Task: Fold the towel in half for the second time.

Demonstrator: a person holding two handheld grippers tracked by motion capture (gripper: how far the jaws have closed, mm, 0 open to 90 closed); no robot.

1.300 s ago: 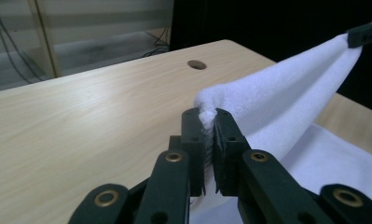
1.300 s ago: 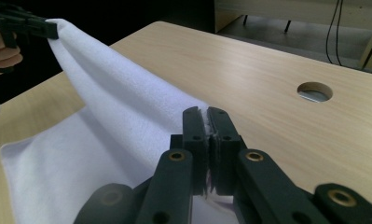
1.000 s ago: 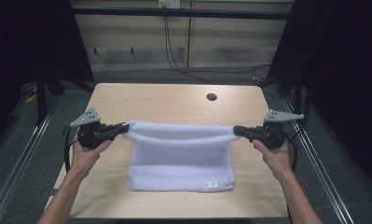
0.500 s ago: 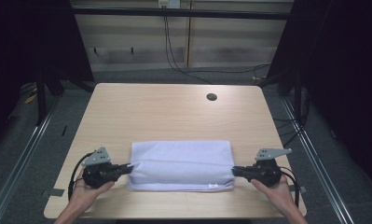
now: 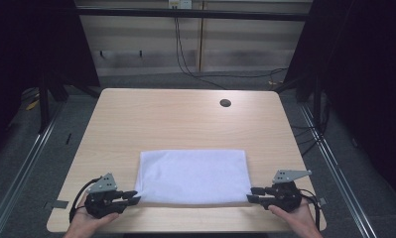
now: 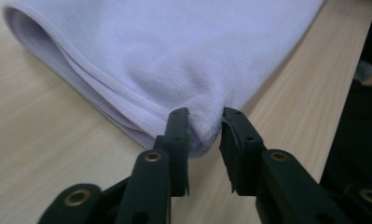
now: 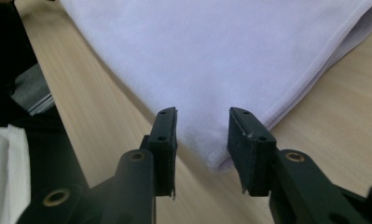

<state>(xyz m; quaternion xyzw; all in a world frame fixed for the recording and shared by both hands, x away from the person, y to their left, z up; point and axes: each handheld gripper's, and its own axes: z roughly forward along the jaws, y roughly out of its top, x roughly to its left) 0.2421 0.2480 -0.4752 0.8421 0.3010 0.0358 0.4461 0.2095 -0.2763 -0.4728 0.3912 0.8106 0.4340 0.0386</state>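
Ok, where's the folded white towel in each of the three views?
High view: the towel lies at the table's near edge, between both grippers.
Left gripper view: upper middle, its corner between the jaws.
Right gripper view: top centre, its corner between the jaws.
Shared landmark: the towel's hemmed corners.

Left gripper (image 5: 132, 196): black body, grey three-cornered plate (image 5: 104, 183) on top, black cable (image 5: 79, 194) looping off its outer side. Right gripper (image 5: 251, 194): same build, grey plate (image 5: 290, 175), black cable (image 5: 313, 204) trailing behind. Close up, the jaws are matte black bars with flat ribbed pads (image 6: 234, 154), brass-coloured rivets (image 6: 153, 157) at the joints. Hands bare, no sleeves seen.
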